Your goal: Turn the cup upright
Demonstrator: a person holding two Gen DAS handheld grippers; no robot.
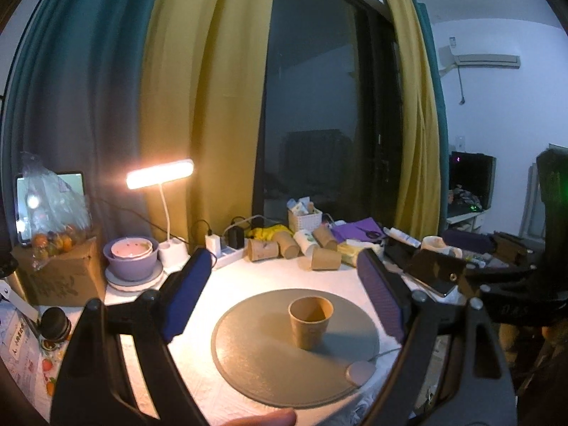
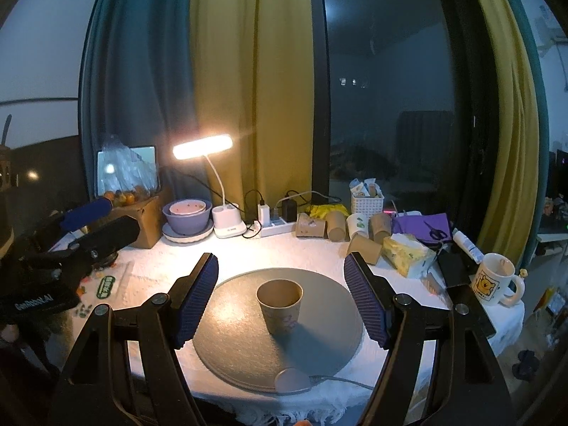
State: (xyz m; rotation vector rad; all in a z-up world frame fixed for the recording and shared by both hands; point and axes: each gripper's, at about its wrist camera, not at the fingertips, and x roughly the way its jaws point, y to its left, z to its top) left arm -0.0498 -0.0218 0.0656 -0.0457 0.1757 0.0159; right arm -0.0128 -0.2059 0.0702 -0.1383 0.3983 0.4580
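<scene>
A brown paper cup [image 1: 310,322] stands upright, mouth up, near the middle of a round grey mat [image 1: 248,365]; it also shows in the right wrist view [image 2: 280,306] on the same mat [image 2: 230,340]. My left gripper [image 1: 284,284] is open and empty, held back from the cup, its blue pads [image 1: 186,298] apart on either side. My right gripper [image 2: 280,287] is open and empty too, above and short of the cup. The left gripper also shows at the left of the right wrist view [image 2: 103,220], and the right gripper at the right edge of the left wrist view [image 1: 440,273].
Several paper cups [image 1: 284,246] lie on their sides at the table's back by a power strip [image 2: 273,227]. A lit desk lamp [image 2: 202,147], stacked bowls [image 2: 186,218], a cardboard box [image 1: 53,277], a tissue pack [image 2: 406,254], a mug [image 2: 495,278] and a phone [image 1: 433,269] ring the mat.
</scene>
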